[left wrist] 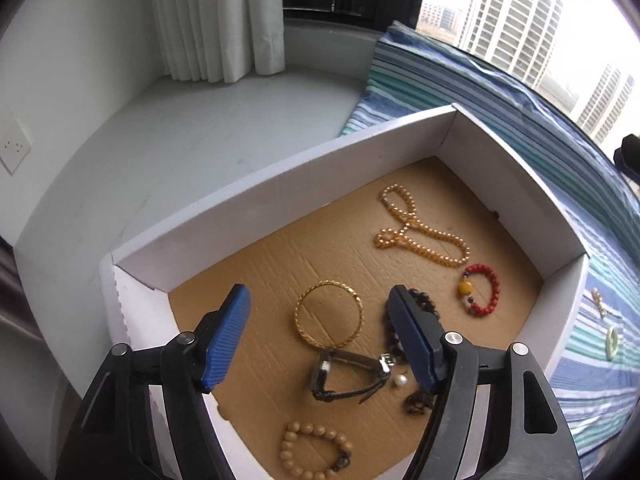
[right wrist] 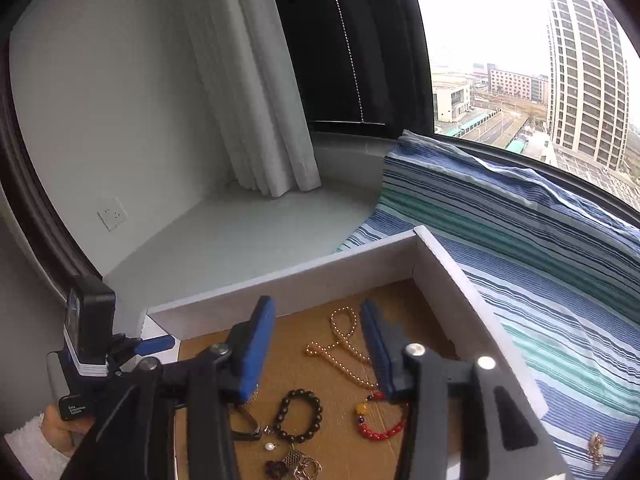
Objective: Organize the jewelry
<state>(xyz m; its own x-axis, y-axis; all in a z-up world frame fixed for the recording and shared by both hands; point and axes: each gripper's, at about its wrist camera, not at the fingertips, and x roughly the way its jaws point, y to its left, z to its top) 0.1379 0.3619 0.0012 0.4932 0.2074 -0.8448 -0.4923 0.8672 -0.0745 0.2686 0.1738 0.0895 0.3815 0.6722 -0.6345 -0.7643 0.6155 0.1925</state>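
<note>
A white box (left wrist: 280, 184) with a brown cardboard floor holds jewelry: a gold bangle (left wrist: 329, 313), a watch (left wrist: 348, 374), a gold bead necklace (left wrist: 420, 226), a red bead bracelet (left wrist: 482, 290), a tan bead bracelet (left wrist: 314, 452), a pearl (left wrist: 401, 380) and dark beads (left wrist: 422, 304). My left gripper (left wrist: 320, 332) is open and empty above the bangle and watch. My right gripper (right wrist: 316, 354) is open and empty above the box (right wrist: 280, 284), over the necklace (right wrist: 340, 344), a dark bead bracelet (right wrist: 299, 415) and the red bracelet (right wrist: 380, 420).
The box sits on a blue striped cloth (left wrist: 520, 120) on a window seat. A green ring (left wrist: 611, 343) and a small gold piece (left wrist: 599, 302) lie on the cloth right of the box; the gold piece also shows in the right wrist view (right wrist: 596, 450). A white curtain (left wrist: 216, 20) hangs behind.
</note>
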